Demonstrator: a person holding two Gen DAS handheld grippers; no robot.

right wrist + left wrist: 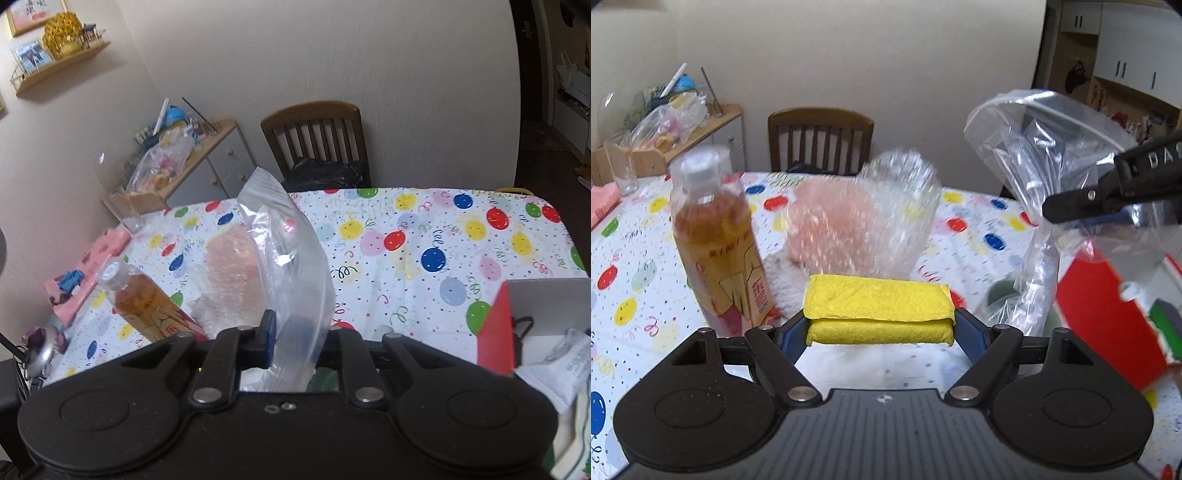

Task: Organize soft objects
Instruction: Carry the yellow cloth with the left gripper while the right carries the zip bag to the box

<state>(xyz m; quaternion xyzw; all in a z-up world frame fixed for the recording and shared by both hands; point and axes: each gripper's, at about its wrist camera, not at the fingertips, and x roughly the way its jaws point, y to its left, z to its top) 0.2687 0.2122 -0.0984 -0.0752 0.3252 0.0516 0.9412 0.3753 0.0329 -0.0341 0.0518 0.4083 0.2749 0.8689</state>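
Left gripper [881, 325] is clamping the folded yellow sponge [879, 308] wide-jawed, above the table [424, 236]. Right gripper [295, 343], nearly closed, is pinching the clear zip bag [291, 258] aloft beside it. Risk: the bag mouth is sagging shut, so the sponge may be catching the rim and slipping the thin pinch.

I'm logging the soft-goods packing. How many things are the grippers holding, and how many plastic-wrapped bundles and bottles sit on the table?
Yellow folded cloth, in the left gripper: 1
Clear zip bag, in the right gripper: 1
Plastic-wrapped pink bundle on the table: 1
Tea bottle: 1
Total: 4
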